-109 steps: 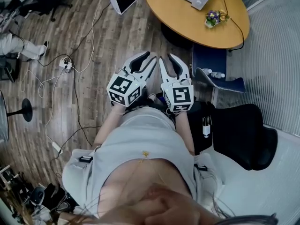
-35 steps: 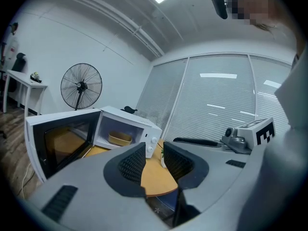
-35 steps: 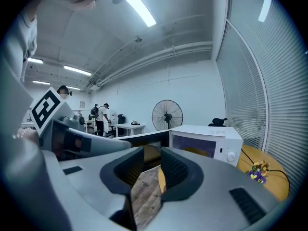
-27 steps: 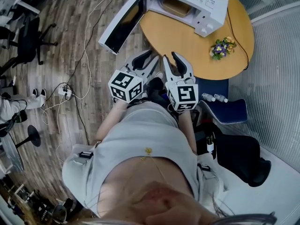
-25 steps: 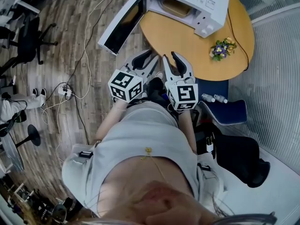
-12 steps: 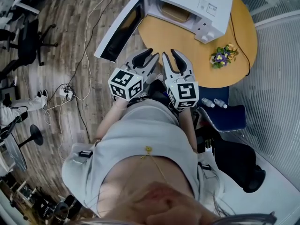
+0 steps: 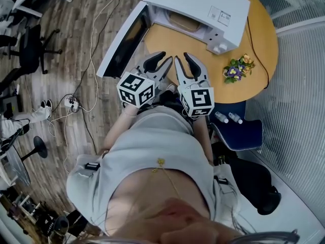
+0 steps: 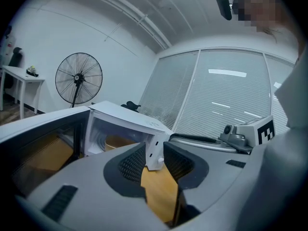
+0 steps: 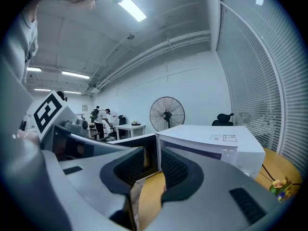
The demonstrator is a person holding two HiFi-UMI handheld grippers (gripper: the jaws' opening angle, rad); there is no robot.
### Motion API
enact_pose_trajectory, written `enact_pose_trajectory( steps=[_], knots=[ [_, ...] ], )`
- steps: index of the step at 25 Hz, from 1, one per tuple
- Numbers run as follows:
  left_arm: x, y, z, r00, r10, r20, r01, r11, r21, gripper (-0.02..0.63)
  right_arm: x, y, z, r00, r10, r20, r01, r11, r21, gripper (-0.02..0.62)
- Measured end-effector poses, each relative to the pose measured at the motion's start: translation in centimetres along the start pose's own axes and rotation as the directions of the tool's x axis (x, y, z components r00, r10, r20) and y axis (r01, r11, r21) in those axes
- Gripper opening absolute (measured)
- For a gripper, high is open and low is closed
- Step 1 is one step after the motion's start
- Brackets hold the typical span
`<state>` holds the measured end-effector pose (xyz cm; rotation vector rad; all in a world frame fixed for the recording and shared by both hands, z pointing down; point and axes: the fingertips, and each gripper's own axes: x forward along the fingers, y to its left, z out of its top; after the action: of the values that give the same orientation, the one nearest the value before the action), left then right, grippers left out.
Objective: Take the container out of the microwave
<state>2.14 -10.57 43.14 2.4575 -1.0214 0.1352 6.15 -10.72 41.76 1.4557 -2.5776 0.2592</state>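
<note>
Nearest, head view: person's grey shirt (image 7: 157, 151), forearms out front. Left gripper (image 7: 163, 59) & right gripper (image 7: 182, 58) are side by side, just beside each other, at the near edge of the round wooden bench (image 7: 177, 39). Both point toward the microwave (image 7: 195, 1), a marker cube at the back of each.

Left gripper view: jaws apart, released, nothing btwn them. Only the bench top & the microwave's front corner show thru the gap. Right gripper view: same, jaws spread & empty, w/ bench wood & the edge of the open door (image 7: 124, 39) in the gap.

Next out: the white microwave stands on the bench. Its door is swung wide to the left in head view and hangs past the bench edge, over the floor. The container (image 7: 181, 22), tan, sits inside the cavity on its floor. Neither gripper touches it; both are short of the opening.

Right of the microwave on the bench is a small bunch of flowers (image 7: 234, 69), purple & yellow.

Off the bench: a blue seat (image 7: 238, 133) w/ two small bottles (image 7: 223, 117); wood floor (image 7: 86, 34) w/ loose cables & a power strip (image 7: 71, 104).

Far: a standing fan (image 9: 167, 113) against a white wall, slatted blinds (image 8: 226, 95), and small figures at desks in the right gripper view.
</note>
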Motion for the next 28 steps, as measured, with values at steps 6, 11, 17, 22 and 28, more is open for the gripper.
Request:
enact_pose_trajectory(
  steps=[6,11,17,22,28],
  knots=[
    [2.3,-0.2,0.6,1.0,0.008,0.016,-0.008,1.0,0.006,0.118,0.4,-2.0,0.2,1.0,0.014,0.009,-0.014,1.0,-0.009,0.118],
    [3.8,-0.5,0.4,1.0,0.006,0.012,-0.006,1.0,0.0,0.118,0.5,-3.6,0.2,1.0,0.007,0.014,-0.007,1.0,-0.006,0.118],
    [5.5,-0.4,1.1,1.0,-0.025,-0.004,0.025,1.0,0.006,0.118,1.0,-5.0,0.5,0.999,-0.032,0.013,0.032,0.999,0.007,0.118],
    [7.1,0.2,2.1,0.997,-0.079,-0.018,0.079,0.997,0.009,0.118,1.8,-6.4,0.8,0.996,-0.093,0.02,0.092,0.995,0.027,0.118],
    [8.4,2.1,3.2,0.993,-0.118,-0.019,0.118,0.993,-0.006,0.118,3.9,-7.4,1.1,0.99,-0.139,0.01,0.138,0.989,0.046,0.12]
  ],
)
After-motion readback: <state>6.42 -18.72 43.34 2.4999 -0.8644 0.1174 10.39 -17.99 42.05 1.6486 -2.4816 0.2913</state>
